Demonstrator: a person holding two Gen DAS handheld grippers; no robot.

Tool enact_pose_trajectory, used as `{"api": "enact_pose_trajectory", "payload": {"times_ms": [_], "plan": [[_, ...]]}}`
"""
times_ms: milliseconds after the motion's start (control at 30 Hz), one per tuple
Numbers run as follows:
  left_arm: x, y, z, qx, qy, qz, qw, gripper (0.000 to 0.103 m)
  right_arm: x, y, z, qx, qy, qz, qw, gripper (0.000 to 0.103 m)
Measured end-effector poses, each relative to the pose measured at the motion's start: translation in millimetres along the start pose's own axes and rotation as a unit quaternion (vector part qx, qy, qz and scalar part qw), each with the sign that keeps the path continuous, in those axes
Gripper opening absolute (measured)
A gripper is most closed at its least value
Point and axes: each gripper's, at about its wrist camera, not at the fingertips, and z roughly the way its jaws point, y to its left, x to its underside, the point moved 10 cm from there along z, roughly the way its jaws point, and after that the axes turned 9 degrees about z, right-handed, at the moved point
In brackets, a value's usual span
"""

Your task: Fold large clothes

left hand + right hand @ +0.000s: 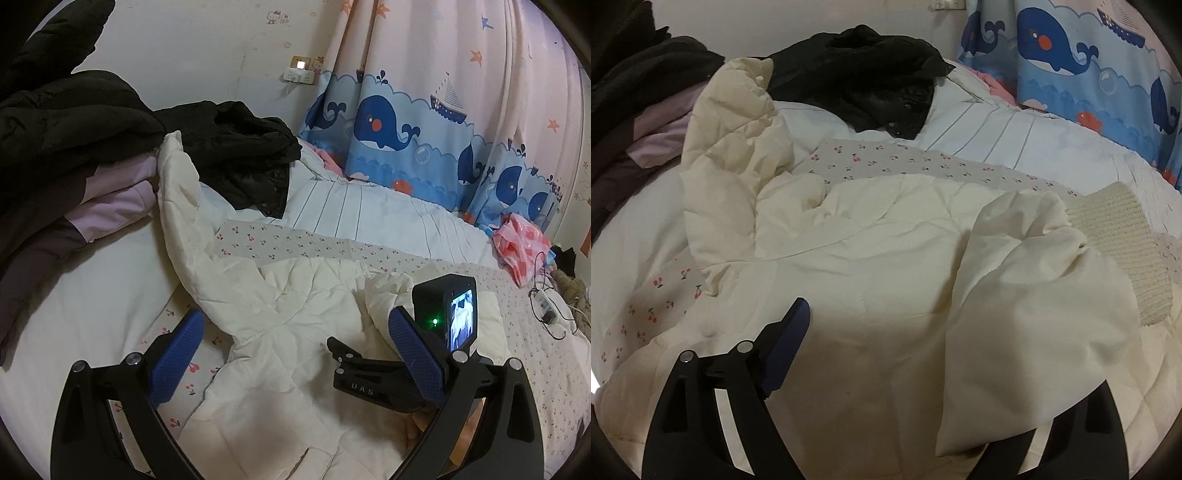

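Observation:
A cream quilted jacket point(295, 295) lies spread on the bed, one sleeve point(177, 192) reaching up toward the dark clothes. My left gripper point(295, 332) hovers over the jacket's body, open, with its blue fingers point(177, 354) wide apart and nothing between them. In the right wrist view the jacket point(868, 258) fills the middle, and its other sleeve point(1027, 288), with a ribbed knit cuff point(1123, 251), is folded in over the body. My right gripper point(905, 350) is open; its left finger point(790, 343) shows and the sleeve drapes over the right one.
A black garment point(243, 147) lies on a white striped duvet point(369, 214) behind the jacket. Dark and lilac clothes point(74, 166) pile up at the left. A whale-print curtain point(406, 122) hangs at the back right, near a pink bag point(521, 243) and a cable point(546, 310).

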Motion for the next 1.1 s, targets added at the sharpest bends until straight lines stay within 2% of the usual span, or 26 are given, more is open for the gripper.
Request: {"api": "enact_pose_trajectory", "payload": {"times_ms": [100, 167, 200, 233, 267, 333, 400, 433, 467, 567, 600, 633, 667, 700, 733, 767, 800, 867, 900, 967, 1033, 1100], "plan": [[0.1, 0.1, 0.0, 0.0, 0.0, -0.001, 1.0, 0.096, 3.6, 9.8, 1.9, 0.026, 0.004, -0.048, 0.998, 0.086], [-1.2, 1.0, -1.1, 0.0, 0.0, -0.001, 1.0, 0.096, 11.5, 23.8, 7.8, 0.08, 0.017, -0.145, 0.986, 0.086], [-3.0, 3.1, -2.2, -0.002, -0.001, 0.002, 1.0, 0.096, 18.3, 28.7, 13.7, 0.109, 0.033, -0.196, 0.974, 0.087], [-3.1, 4.1, -2.6, -0.006, -0.003, 0.001, 1.0, 0.096, 27.7, 33.8, 21.0, 0.145, 0.053, -0.26, 0.953, 0.088], [-5.5, 9.2, -3.9, -0.01, -0.006, -0.002, 0.9999, 0.096, 33.1, 38.0, 23.5, 0.165, 0.057, -0.299, 0.938, 0.088], [-8.8, 25.0, -6.3, -0.018, -0.01, -0.024, 0.9995, 0.096, 36.1, 46.4, 24.8, 0.199, 0.062, -0.357, 0.911, 0.088], [-9.4, 42.2, -6.9, -0.028, -0.011, -0.048, 0.9984, 0.096, 35.3, 50.4, 25.5, 0.218, 0.068, -0.384, 0.894, 0.088], [-9.6, 49.6, -6.9, -0.032, -0.01, -0.057, 0.9978, 0.096, 35.5, 52.6, 25.6, 0.229, 0.067, -0.402, 0.884, 0.089], [-9.0, 56.9, -6.9, -0.035, -0.009, -0.066, 0.9971, 0.096, 35.9, 57.3, 24.7, 0.242, 0.059, -0.429, 0.868, 0.089], [-7.2, 74.8, -7.2, -0.042, -0.006, -0.09, 0.995, 0.096, 40.0, 72.4, 21.2, 0.278, 0.028, -0.51, 0.814, 0.091], [-7.0, 79.1, -8.2, -0.044, -0.007, -0.093, 0.9947, 0.096, 41.0, 76.5, 20.0, 0.285, 0.02, -0.53, 0.799, 0.091], [-7.4, 81.9, -8.8, -0.047, -0.008, -0.094, 0.9945, 0.096, 41.2, 79.0, 18.6, 0.287, 0.018, -0.542, 0.79, 0.091], [-8.2, 84.8, -9.9, -0.05, -0.01, -0.094, 0.9943, 0.096, 40.5, 77.9, 17.0, 0.285, 0.019, -0.541, 0.791, 0.091], [-8.8, 86.3, -10.1, -0.051, -0.011, -0.094, 0.9942, 0.096, 38.1, 75.4, 14.1, 0.279, 0.022, -0.53, 0.801, 0.094], [-9.4, 88.8, -11.6, -0.054, -0.013, -0.095, 0.994, 0.096, 34.8, 71.4, 9.0, 0.266, 0.025, -0.505, 0.821, 0.096], [-10.3, 90.2, -13.0, -0.057, -0.016, -0.094, 0.9938, 0.096, 30.6, 64.2, 1.7, 0.243, 0.031, -0.465, 0.851, 0.096], [-11.6, 89.5, -13.9, -0.058, -0.018, -0.092, 0.9939, 0.096, 27.1, 61.1, -3.8, 0.23, 0.035, -0.436, 0.869, 0.096], [-12.5, 88.0, -15.8, -0.055, -0.02, -0.088, 0.9944, 0.096, 16.2, 39.9, -23.4, 0.191, 0.034, -0.342, 0.92, 0.096], [-13.5, 86.8, -15.9, -0.054, -0.021, -0.086, 0.9946, 0.096, 12.9, 26.2, -33.6, 0.173, 0.034, -0.295, 0.939, 0.096], [-15.3, 80.3, -18.1, -0.056, -0.027, -0.073, 0.9954, 0.096, 7.7, -7.0, -56.5, 0.145, 0.03, -0.198, 0.969, 0.096], [-16.5, 70.6, -17.9, -0.052, -0.029, -0.054, 0.9967, 0.096, 10.0, -36.7, -73.7, 0.113, 0.037, -0.113, 0.986, 0.096], [-12.5, 58.6, -9.9, -0.024, -0.011, -0.043, 0.9987, 0.096, 13.2, -65.9, -93.0, 0.051, 0.045, -0.009, 0.998, 0.096]]}}
